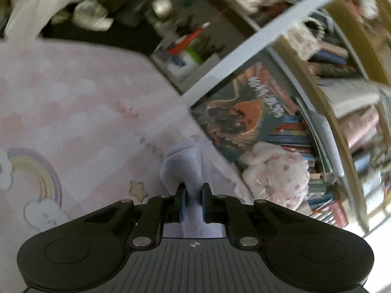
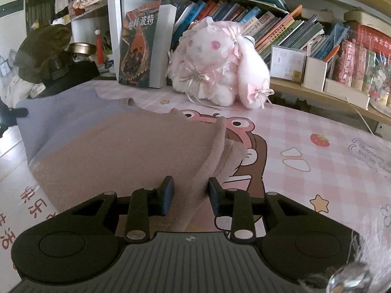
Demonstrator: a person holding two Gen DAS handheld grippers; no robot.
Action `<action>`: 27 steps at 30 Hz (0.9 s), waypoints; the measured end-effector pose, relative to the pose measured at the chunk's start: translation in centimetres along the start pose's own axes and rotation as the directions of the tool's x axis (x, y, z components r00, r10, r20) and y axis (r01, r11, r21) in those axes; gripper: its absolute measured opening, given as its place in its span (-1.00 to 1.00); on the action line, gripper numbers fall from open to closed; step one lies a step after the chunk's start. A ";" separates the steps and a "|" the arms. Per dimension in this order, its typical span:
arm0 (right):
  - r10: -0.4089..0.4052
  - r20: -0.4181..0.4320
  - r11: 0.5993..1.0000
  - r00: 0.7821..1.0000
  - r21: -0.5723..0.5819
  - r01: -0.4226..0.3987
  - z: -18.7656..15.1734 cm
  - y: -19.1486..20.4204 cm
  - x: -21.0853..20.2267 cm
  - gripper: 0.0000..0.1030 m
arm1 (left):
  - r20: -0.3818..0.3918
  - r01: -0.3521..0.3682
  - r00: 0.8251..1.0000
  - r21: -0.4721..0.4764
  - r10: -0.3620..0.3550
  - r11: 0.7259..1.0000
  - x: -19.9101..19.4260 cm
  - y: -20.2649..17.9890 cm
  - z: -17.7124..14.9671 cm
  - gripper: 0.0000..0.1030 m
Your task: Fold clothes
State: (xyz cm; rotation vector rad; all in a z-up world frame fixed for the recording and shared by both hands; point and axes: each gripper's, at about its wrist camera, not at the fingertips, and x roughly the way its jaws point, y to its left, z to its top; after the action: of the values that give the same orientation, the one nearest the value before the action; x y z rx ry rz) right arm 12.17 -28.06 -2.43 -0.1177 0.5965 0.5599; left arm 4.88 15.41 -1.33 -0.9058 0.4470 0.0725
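The right gripper [image 2: 190, 195] had its jaws spread around a raised fold of the pinkish-brown garment [image 2: 127, 151] near the surface's front edge; the left gripper [image 1: 194, 201] pinched its lavender edge [image 1: 182, 168]. Lifting both corners evenly seemed wise

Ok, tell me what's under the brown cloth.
Under the brown cloth lies a lavender cloth, showing along its left edge, on the pink cartoon mat. How far the lavender cloth reaches underneath is covered.

Soft matt cloth garment [image 2: 127, 151], fluffy plush rabbit [image 2: 215, 66] (satin bows), glossy mat [image 2: 317, 146]
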 end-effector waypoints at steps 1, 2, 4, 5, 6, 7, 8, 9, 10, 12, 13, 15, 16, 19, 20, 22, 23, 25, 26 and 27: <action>0.001 0.001 1.000 1.000 0.001 -0.001 0.0 0.0 0.0 -0.44 | -0.005 0.002 1.000 -0.012 -0.002 1.000 0.0 0.2 0.0 -0.77; 0.002 0.003 1.000 1.000 0.002 -0.002 0.0 0.0 0.0 -0.44 | -0.008 0.000 1.000 -0.020 -0.001 1.000 0.0 0.4 0.1 -0.75; 0.003 0.005 1.000 1.000 0.004 -0.003 -0.1 -0.1 0.0 -0.44 | -0.021 -0.006 1.000 -0.031 0.006 1.000 0.0 0.6 0.1 -0.66; 0.004 0.007 1.000 1.000 0.005 -0.004 -0.1 -0.1 0.0 -0.44 | -0.031 -0.011 0.999 -0.034 0.010 0.999 0.1 0.6 0.0 -0.64; 0.005 0.008 1.000 1.000 0.006 -0.005 -0.1 -0.1 0.0 -0.44 | -0.040 -0.016 0.999 -0.038 0.015 0.999 0.3 0.6 -0.2 -0.59; 0.005 0.009 1.000 1.000 0.007 -0.005 -0.2 -0.1 0.0 -0.44 | -0.049 -0.021 0.999 -0.042 0.019 0.999 0.4 0.7 -0.3 -0.55; 0.006 0.011 1.000 1.000 0.008 -0.006 -0.2 -0.2 0.0 -0.44 | -0.060 -0.027 0.998 -0.044 0.024 0.999 0.7 0.7 -0.4 -0.53; 0.008 0.011 1.000 1.000 0.009 -0.008 -0.2 -0.2 0.0 -0.44 | -0.071 -0.032 0.997 -0.045 0.029 0.998 1.0 0.6 -0.5 -0.51; 0.009 0.012 1.000 1.000 0.011 -0.009 -0.2 -0.2 0.0 -0.44 | -0.077 -0.039 0.996 -0.049 0.036 0.998 1.2 0.7 -0.6 -0.51; 0.011 0.012 1.000 1.000 0.013 -0.011 -0.2 -0.2 0.0 -0.44 | -0.087 -0.055 0.995 -0.058 0.050 0.997 1.8 0.8 -0.8 -0.49; 0.012 0.012 1.000 1.000 0.013 -0.012 -0.2 -0.2 0.0 -0.44 | -0.090 -0.061 0.994 -0.066 0.055 0.996 2.0 0.9 -0.8 -0.48; 0.014 0.012 1.000 1.000 0.013 -0.014 -0.2 -0.2 0.0 -0.44 | -0.088 -0.061 0.995 -0.090 0.053 0.994 2.4 1.2 -0.7 -0.46; 0.015 0.012 1.000 1.000 0.014 -0.015 -0.2 -0.2 0.0 -0.44 | -0.087 -0.061 0.995 -0.102 0.052 0.993 2.6 1.3 -0.7 -0.46; 0.017 0.010 1.000 1.000 0.016 -0.018 -0.2 -0.3 0.0 -0.44 | -0.095 -0.054 0.994 -0.111 0.043 0.992 3.0 1.5 -0.5 -0.46; 0.015 0.009 1.000 1.000 0.016 -0.015 -0.2 -0.2 0.0 -0.44 | -0.098 -0.047 0.995 -0.112 0.036 0.993 3.0 1.6 -0.4 -0.47; 0.010 0.006 1.000 1.000 0.017 -0.010 -0.2 -0.1 0.0 -0.44 | -0.099 -0.030 0.995 -0.112 0.019 0.993 3.1 1.9 -0.3 -0.53; 0.008 0.004 1.000 1.000 0.017 -0.008 -0.1 0.0 0.0 -0.44 | -0.094 -0.022 0.995 -0.108 0.011 0.994 3.1 2.0 -0.3 -0.53; 0.003 0.002 1.000 1.000 0.017 -0.003 -0.1 0.1 0.1 -0.44 | -0.080 -0.006 0.997 -0.095 -0.001 0.995 3.1 2.2 -0.3 -0.71; 0.001 0.000 1.000 1.000 0.017 -0.001 0.0 0.2 0.1 -0.44 | -0.075 -0.001 0.997 -0.085 -0.006 0.996 3.3 2.2 -0.2 -0.72; -0.003 -0.004 1.000 1.000 0.016 0.003 0.0 0.4 0.2 -0.44 | -0.071 0.005 0.997 -0.077 -0.011 0.997 3.4 2.3 -0.1 -0.75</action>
State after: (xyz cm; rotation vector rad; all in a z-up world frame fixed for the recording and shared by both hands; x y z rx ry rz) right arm 12.11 -27.69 -2.46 -0.1047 0.6042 0.5521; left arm 7.33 16.29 -4.46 -0.9881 0.5101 0.0502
